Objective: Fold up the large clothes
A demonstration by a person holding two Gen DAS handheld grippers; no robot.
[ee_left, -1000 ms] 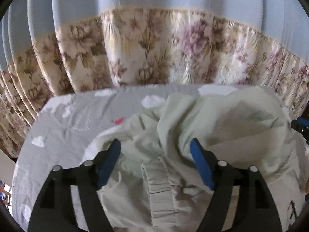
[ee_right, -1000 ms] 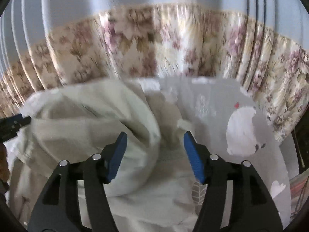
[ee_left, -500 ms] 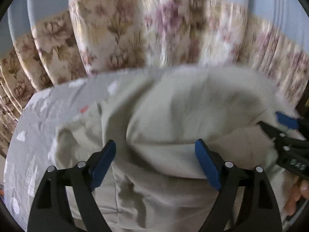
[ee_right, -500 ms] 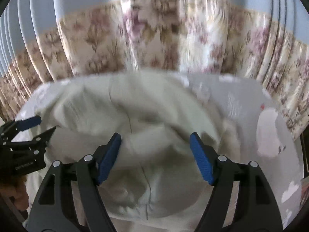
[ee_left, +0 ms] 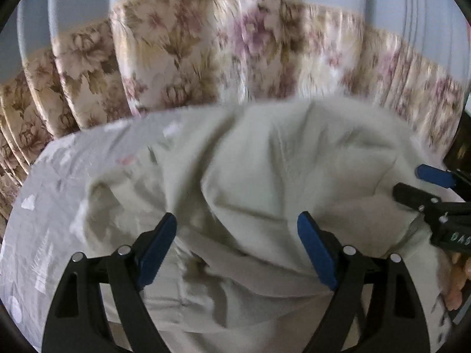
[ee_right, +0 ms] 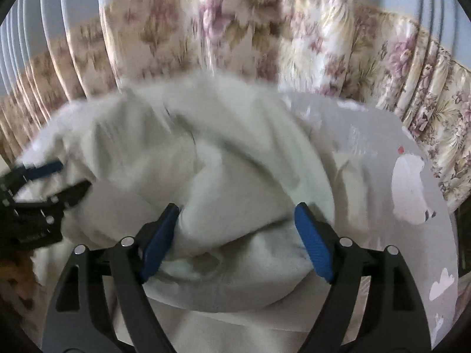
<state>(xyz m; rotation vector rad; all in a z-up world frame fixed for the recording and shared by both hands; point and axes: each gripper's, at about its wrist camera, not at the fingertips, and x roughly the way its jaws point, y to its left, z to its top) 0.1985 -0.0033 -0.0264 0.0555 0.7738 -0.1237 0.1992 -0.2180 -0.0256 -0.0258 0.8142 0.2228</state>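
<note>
A large pale green-white garment (ee_left: pixel 265 176) lies bunched in a heap on a grey sheet with white cloud prints (ee_left: pixel 53 194). My left gripper (ee_left: pixel 237 247) is open, its blue pads either side of a fold of the garment. The right gripper's tip (ee_left: pixel 424 182) shows at the right edge of this view. In the right wrist view the garment (ee_right: pixel 223 153) fills the middle, and my right gripper (ee_right: pixel 235 241) is open over a rounded fold. The left gripper (ee_right: pixel 44 194) shows at the left edge there.
A floral curtain (ee_left: pixel 235 50) with a blue upper part hangs just behind the bed's far edge. Bare grey sheet (ee_right: pixel 406 176) lies to the right of the garment in the right wrist view. Fingers of a hand (ee_left: pixel 456 279) show at the right edge.
Both grippers have moved in over the heap and closer to each other. The garment now lies higher and more bunched between them. Both stay open.
</note>
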